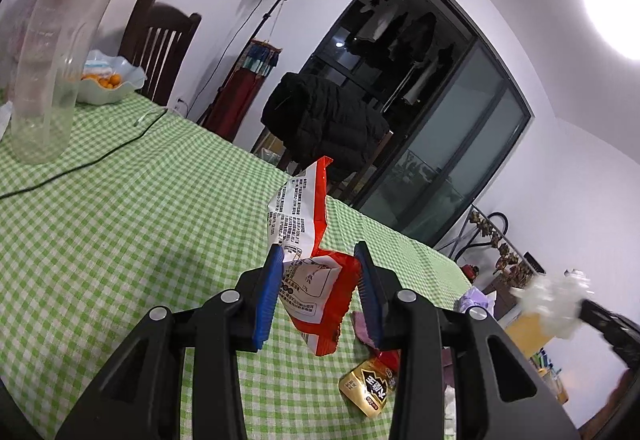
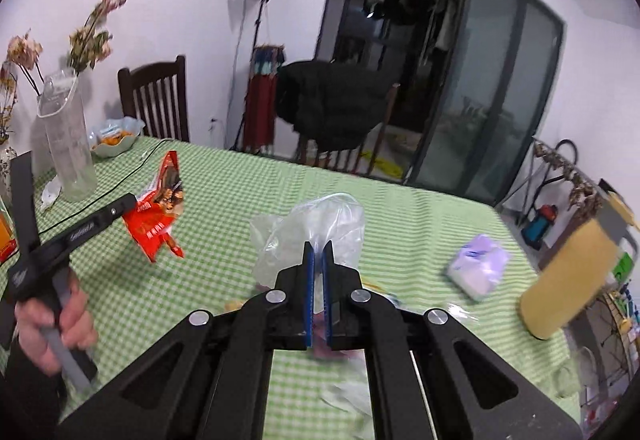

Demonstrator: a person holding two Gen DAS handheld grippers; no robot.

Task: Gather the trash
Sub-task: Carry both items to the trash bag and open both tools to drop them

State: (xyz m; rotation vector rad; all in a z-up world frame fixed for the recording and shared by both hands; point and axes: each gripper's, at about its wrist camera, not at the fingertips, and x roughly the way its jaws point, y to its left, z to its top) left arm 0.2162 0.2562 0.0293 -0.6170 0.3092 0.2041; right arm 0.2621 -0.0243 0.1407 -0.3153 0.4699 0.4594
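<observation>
My left gripper [image 1: 318, 254] is shut on a red and white snack wrapper [image 1: 308, 240] and holds it above the green checked table [image 1: 120, 220]. The wrapper also shows in the right wrist view [image 2: 160, 208], hanging from the left gripper [image 2: 134, 206]. My right gripper [image 2: 319, 246] is shut on a clear plastic bag [image 2: 316, 224], held above the table [image 2: 400, 208]. In the left wrist view the bag [image 1: 552, 300] is blurred at the right edge. A gold wrapper [image 1: 366, 386] and a purple scrap [image 1: 362, 328] lie on the table below the left gripper.
A tall clear bottle [image 1: 60, 52] stands at the left by a black cable [image 1: 100, 156] and a fruit bowl [image 1: 108, 80]. A white and purple tissue pack [image 2: 478, 266] and a yellow jug [image 2: 572, 268] are at the right. Chairs [image 2: 160, 100] stand behind the table.
</observation>
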